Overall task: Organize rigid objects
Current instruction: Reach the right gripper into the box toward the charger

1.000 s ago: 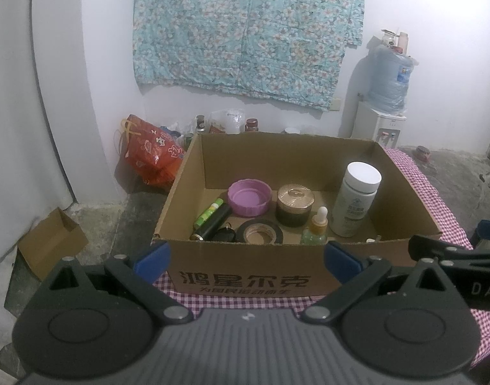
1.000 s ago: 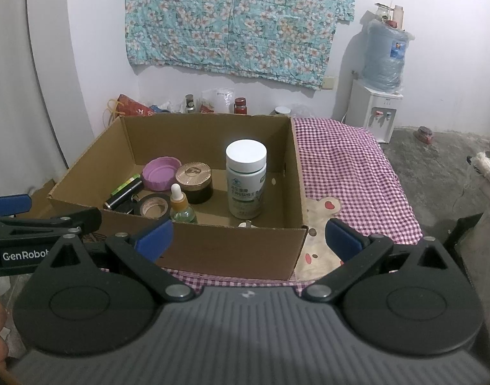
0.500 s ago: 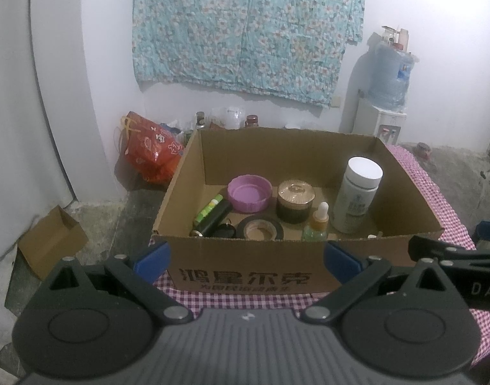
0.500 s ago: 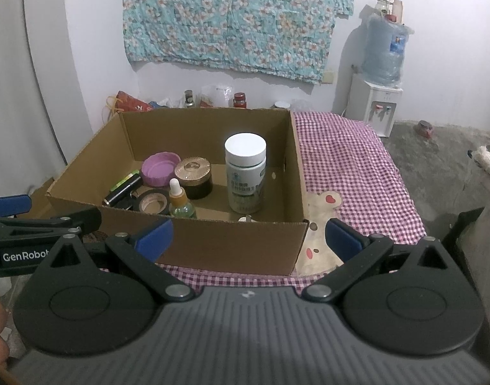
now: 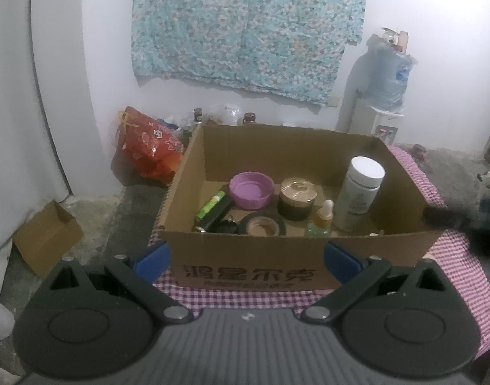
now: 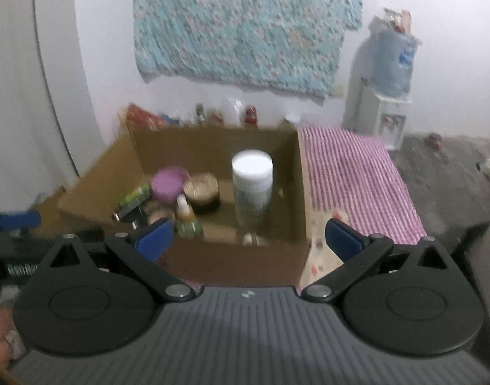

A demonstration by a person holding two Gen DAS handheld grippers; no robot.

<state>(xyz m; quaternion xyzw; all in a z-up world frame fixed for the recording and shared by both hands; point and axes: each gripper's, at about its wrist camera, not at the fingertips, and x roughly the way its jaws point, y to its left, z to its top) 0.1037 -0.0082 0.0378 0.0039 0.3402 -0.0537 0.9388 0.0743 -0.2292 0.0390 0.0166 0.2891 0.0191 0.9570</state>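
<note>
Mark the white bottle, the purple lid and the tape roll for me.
white bottle point(image 5: 360, 202), left wrist view, on its label.
purple lid point(image 5: 249, 190), left wrist view, inner face.
tape roll point(image 5: 277, 224), left wrist view, black rim.

Upright white bottle point(image 5: 360, 202), dropper bottle point(image 5: 323, 219), lidded jar point(image 5: 297, 198), purple lid point(image 5: 251, 190) inside open cardboard box point(image 5: 245, 271).

right wrist view motion-blurred; small item point(image 6: 252, 239) by white bottle point(image 6: 252, 189) unidentifiable; box point(image 5: 296, 247) front hides floor.

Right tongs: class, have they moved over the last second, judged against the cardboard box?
Yes. The right tongs have moved forward: the cardboard box looks nearer and larger, and the view is motion-blurred.
</note>
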